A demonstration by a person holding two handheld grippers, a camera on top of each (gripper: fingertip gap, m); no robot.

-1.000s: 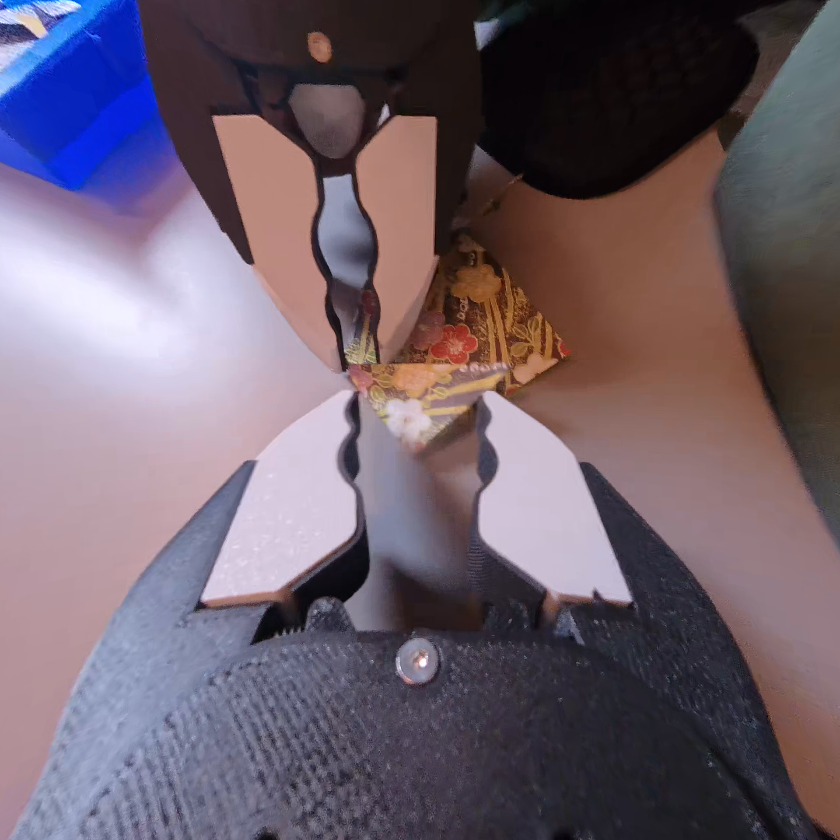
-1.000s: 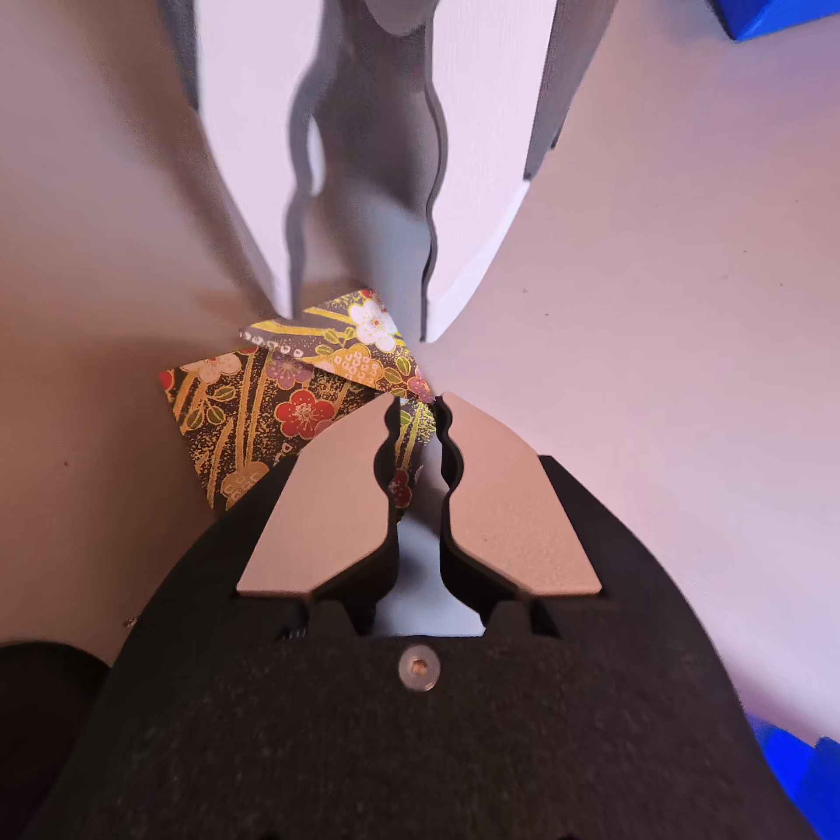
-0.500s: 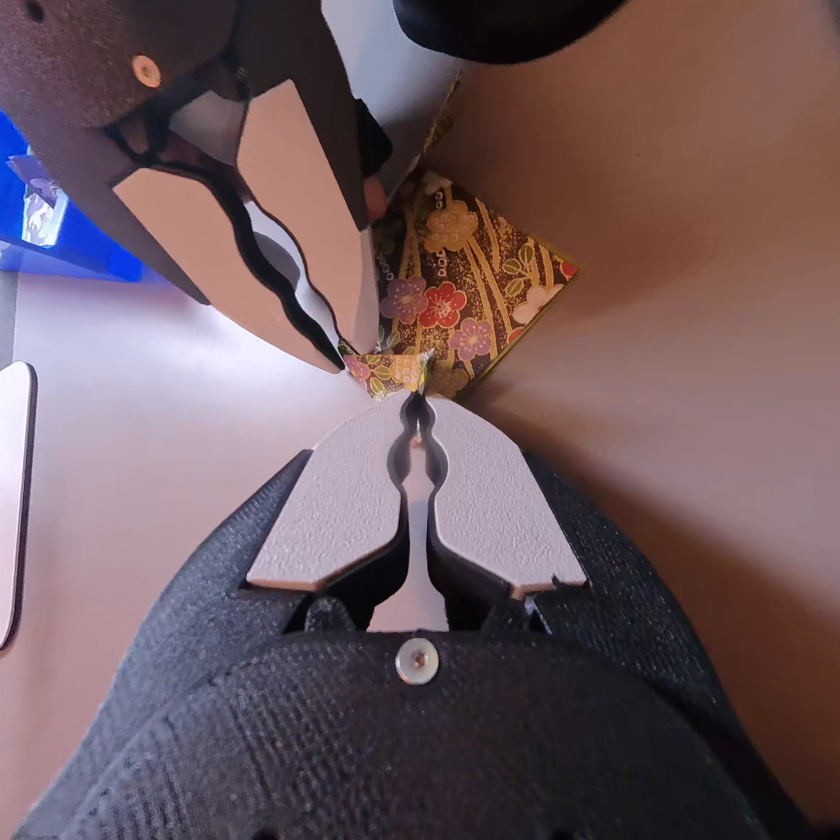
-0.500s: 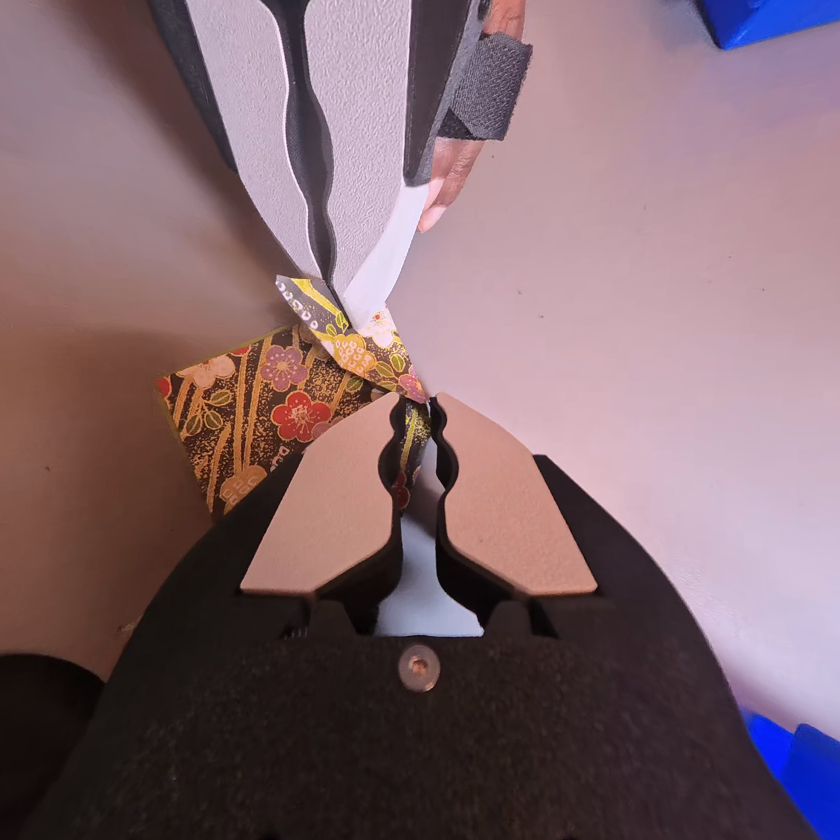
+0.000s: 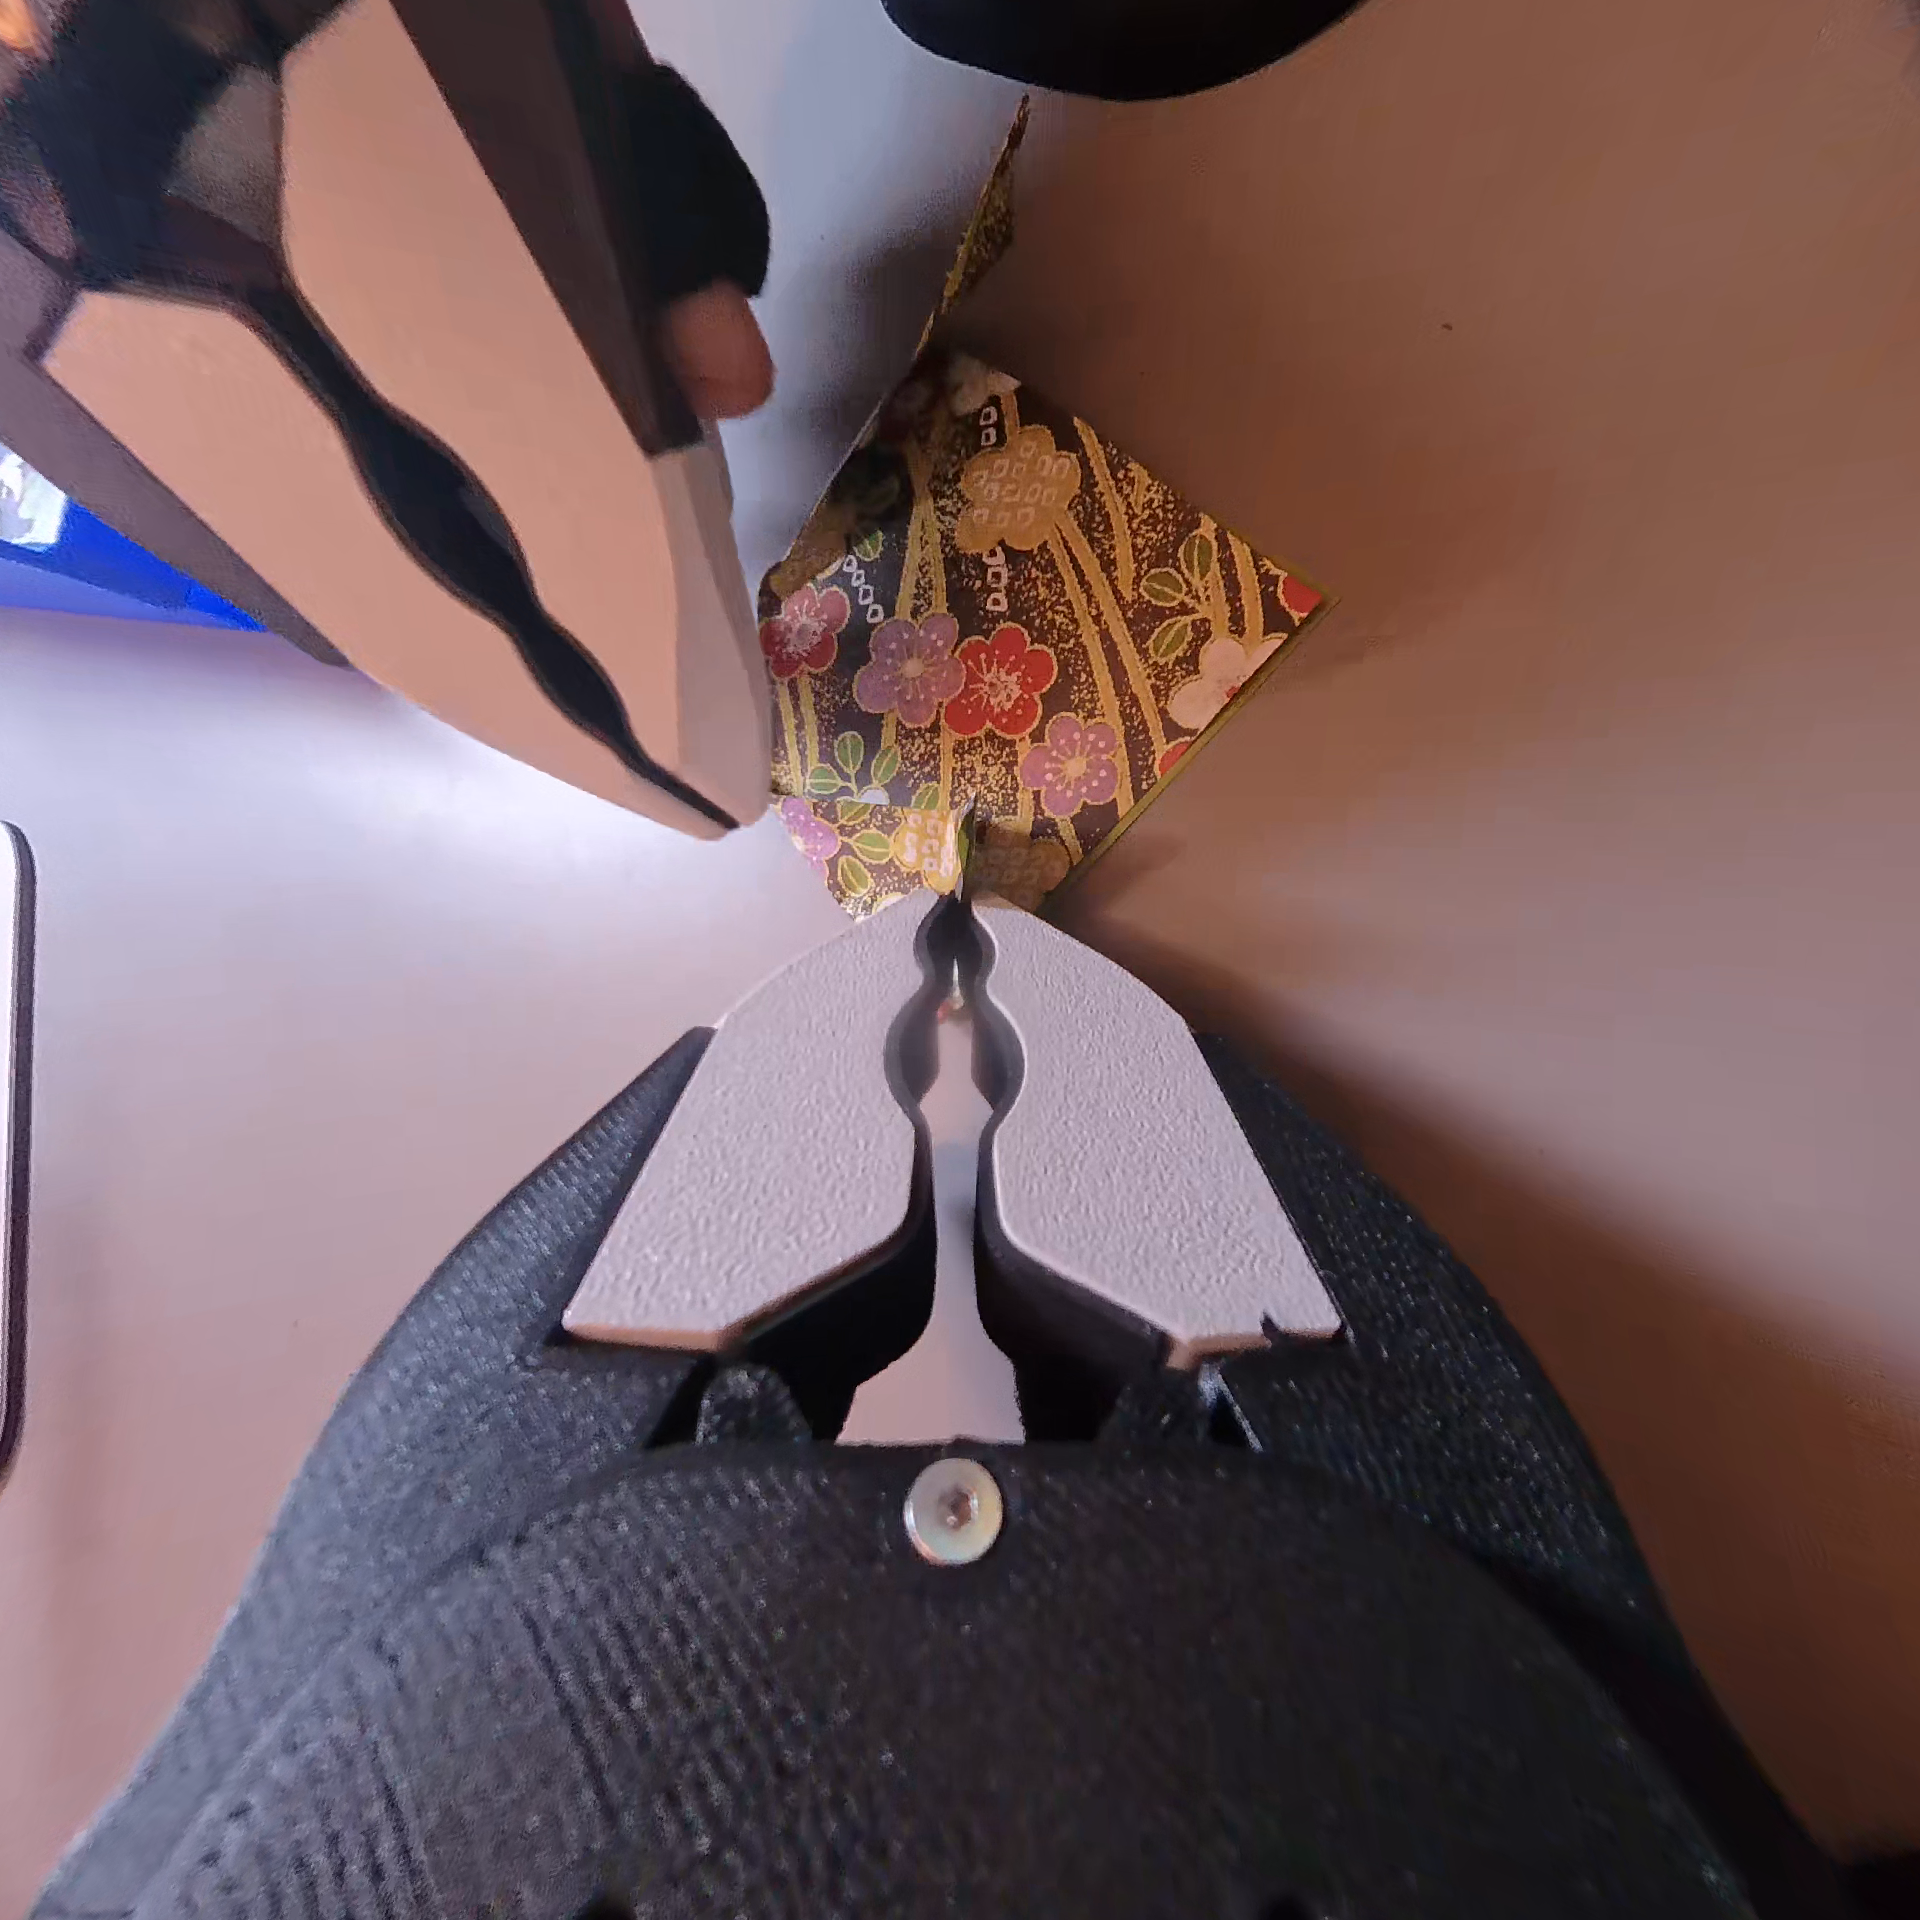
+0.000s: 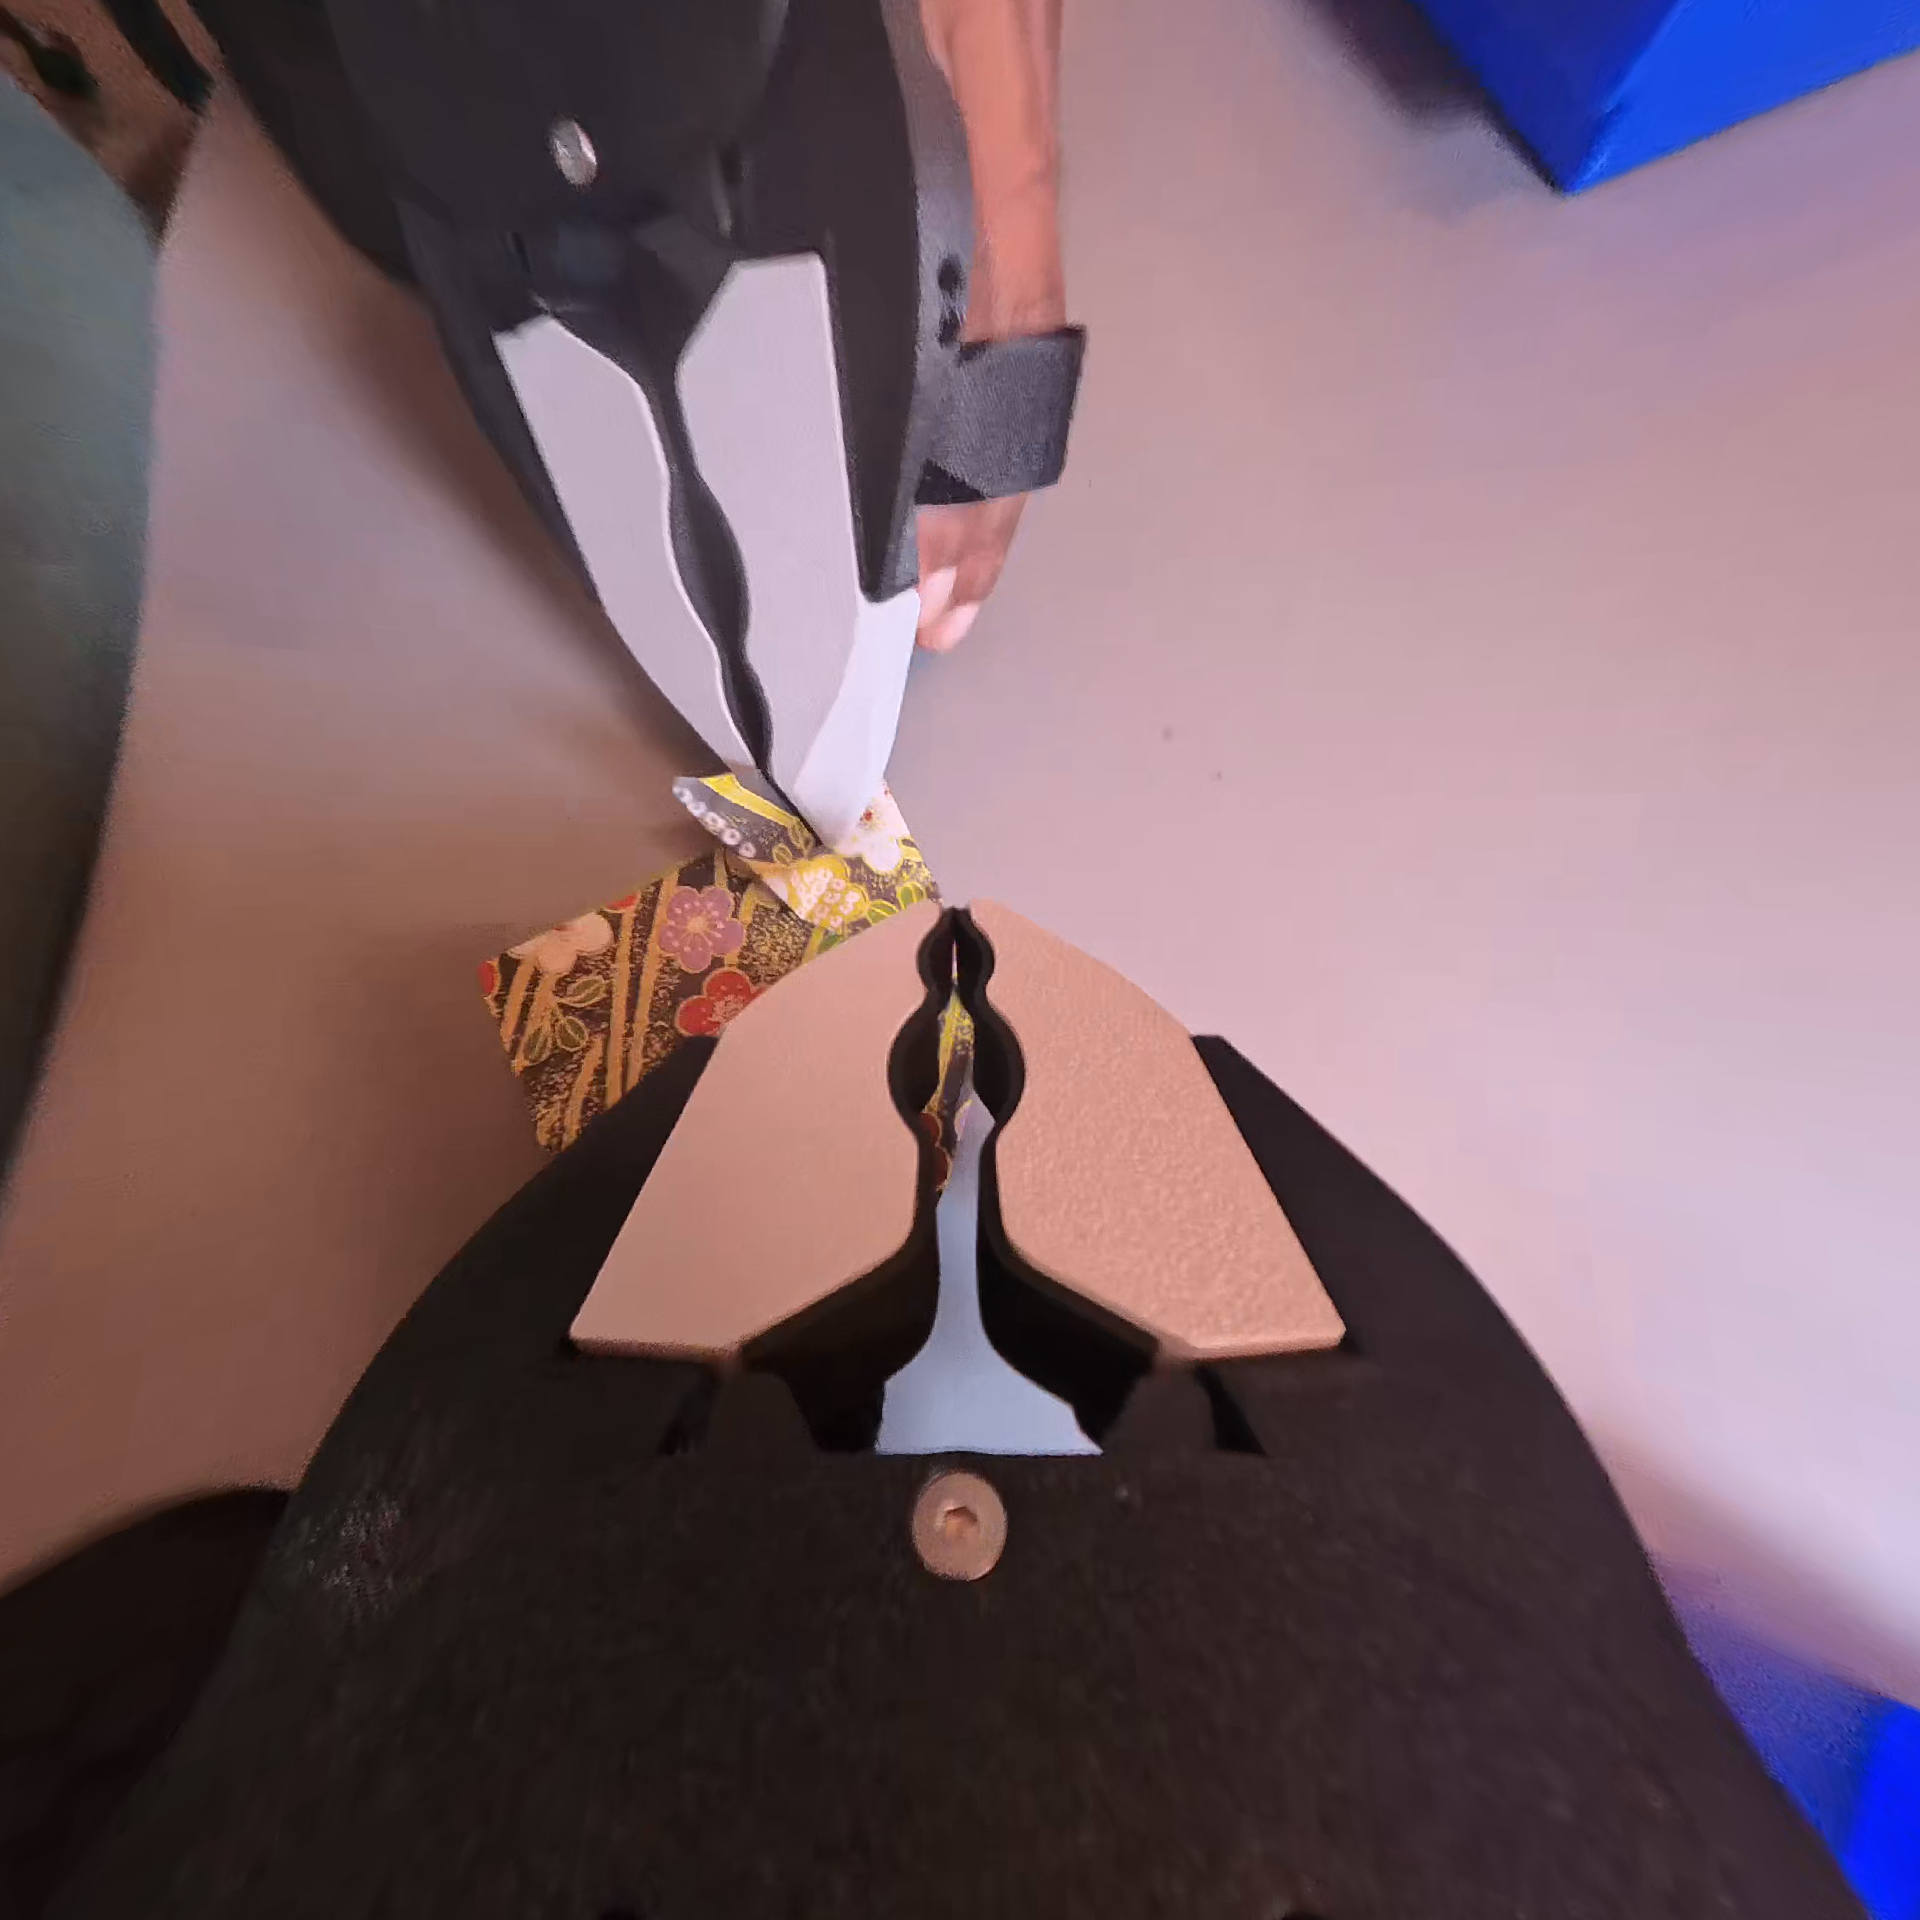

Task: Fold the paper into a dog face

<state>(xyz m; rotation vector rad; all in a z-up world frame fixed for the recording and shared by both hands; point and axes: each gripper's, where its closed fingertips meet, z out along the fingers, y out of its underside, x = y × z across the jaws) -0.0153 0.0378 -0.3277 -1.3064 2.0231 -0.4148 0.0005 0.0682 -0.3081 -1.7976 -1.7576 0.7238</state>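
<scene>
Left gripper [image 5: 954, 909] – clamped on the paper's [image 5: 997, 665] near corner. Right gripper [image 6: 956, 920] – clamped on its opposite flap, tips nearly meeting.

No text, label, brand, number or sign can be read in either view. The paper [image 5: 1023, 665] carries only a printed pattern of flowers, leaves and gold stripes on a dark ground (small white squares sit among the flowers, but they are ornament, not letters). The blue box [image 6: 1704, 73] at the edge of the right wrist view shows plain faces. The fingers of each tool are bare, without any marking.
</scene>
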